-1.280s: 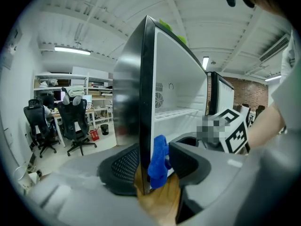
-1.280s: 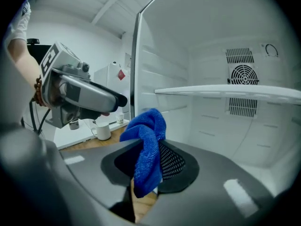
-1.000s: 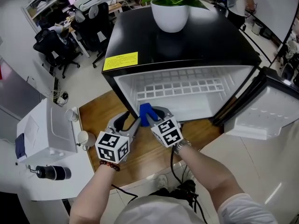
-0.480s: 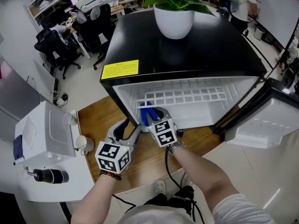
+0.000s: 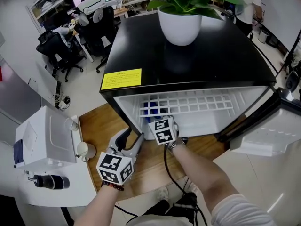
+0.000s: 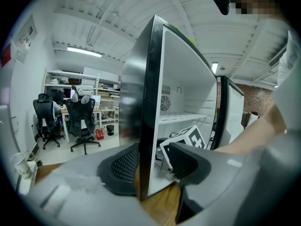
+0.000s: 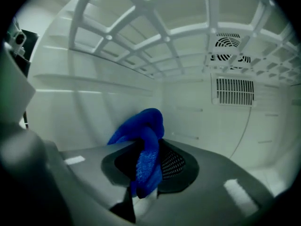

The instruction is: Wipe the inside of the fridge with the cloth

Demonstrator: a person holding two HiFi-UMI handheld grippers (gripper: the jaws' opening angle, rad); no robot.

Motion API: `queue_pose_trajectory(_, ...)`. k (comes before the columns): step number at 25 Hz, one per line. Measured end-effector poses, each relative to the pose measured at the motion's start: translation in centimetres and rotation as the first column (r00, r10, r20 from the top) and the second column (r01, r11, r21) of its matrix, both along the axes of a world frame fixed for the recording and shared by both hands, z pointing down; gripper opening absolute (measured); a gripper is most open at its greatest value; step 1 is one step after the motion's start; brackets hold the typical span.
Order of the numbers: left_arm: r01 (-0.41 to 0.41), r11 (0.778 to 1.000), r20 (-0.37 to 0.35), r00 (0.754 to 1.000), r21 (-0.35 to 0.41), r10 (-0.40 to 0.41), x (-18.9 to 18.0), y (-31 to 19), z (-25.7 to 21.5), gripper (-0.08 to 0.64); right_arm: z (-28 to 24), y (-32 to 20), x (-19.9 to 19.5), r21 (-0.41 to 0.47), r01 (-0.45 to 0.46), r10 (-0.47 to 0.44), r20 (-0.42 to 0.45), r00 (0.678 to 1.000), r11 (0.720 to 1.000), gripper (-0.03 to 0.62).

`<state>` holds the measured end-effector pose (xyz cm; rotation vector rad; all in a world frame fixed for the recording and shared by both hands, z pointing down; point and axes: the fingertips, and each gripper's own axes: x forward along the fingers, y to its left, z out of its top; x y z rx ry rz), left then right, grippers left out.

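The right gripper (image 7: 149,167) has gone deeper into the fridge (image 5: 188,55) than a second ago, when it was at the front opening. Its jaws are pinched nearly together on the bunched blue cloth (image 7: 145,138), which now sits under the white wire shelf (image 5: 202,101), near the left wall, and shows through the shelf's grid from the head view. The left gripper (image 5: 133,139) has kept its place outside by the fridge's lower left corner above the wooden floor (image 5: 96,121), jaws spread wide and gripping nothing.
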<state>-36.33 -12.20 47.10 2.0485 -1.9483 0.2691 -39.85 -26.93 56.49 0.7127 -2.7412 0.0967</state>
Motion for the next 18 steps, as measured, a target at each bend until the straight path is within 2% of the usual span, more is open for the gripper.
queue_pose_trajectory(18,0.004,1.0,0.002,1.0,0.001,-0.004,0.0,0.1,0.0,0.202,0.9,-5.0,-1.6,0.038,-0.149,0.15,-0.01,0.989,0.988,0.084)
